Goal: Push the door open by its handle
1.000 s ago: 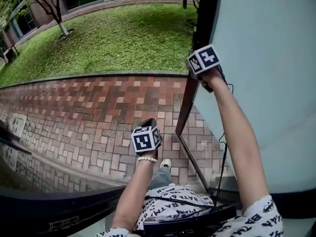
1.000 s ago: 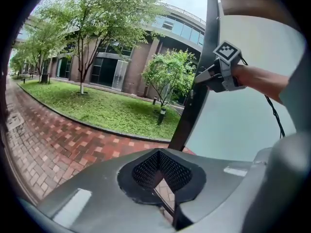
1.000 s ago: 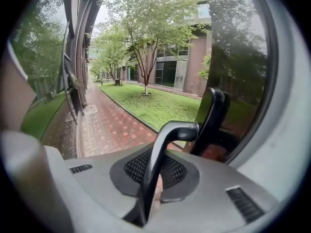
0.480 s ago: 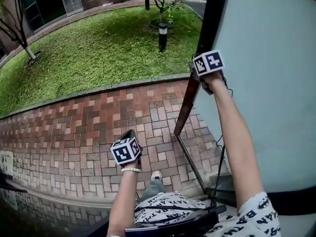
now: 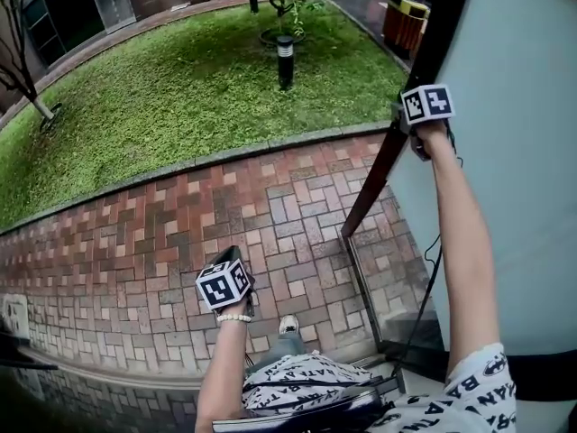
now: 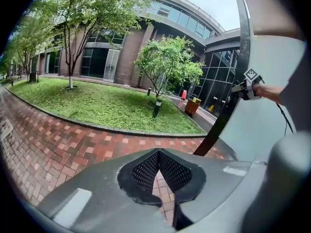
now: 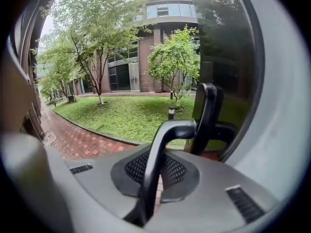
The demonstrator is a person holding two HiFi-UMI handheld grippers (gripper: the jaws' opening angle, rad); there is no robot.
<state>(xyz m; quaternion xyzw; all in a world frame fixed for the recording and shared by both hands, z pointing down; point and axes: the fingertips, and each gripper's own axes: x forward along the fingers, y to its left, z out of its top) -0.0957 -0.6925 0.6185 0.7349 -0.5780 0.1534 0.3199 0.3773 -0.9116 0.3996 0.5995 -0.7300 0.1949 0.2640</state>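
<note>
The glass door [image 5: 514, 152] with its dark frame edge [image 5: 383, 174] stands swung outward at the right. My right gripper [image 5: 416, 123] is at arm's length against that edge, shut on the black door handle [image 7: 167, 130]. In the right gripper view the bent handle bar runs up between the mesh pads of the right gripper [image 7: 153, 173]. My left gripper [image 5: 231, 260] hangs low over the brick paving, away from the door. Its jaw tips meet and hold nothing [image 6: 158, 152]. From the left gripper view, the right gripper [image 6: 248, 84] shows at the door edge.
Red brick paving [image 5: 180, 215] lies ahead, bordered by a kerb and a lawn [image 5: 180, 97]. A short lamp post [image 5: 285, 61] and a small tree stand on the grass. Bins [image 5: 406, 21] sit beyond the door edge. The person's shoe [image 5: 288, 325] is at the threshold.
The door has swung further outward and the right gripper has gone right with the handle. The left gripper has drifted left and lower. The view has turned right.
</note>
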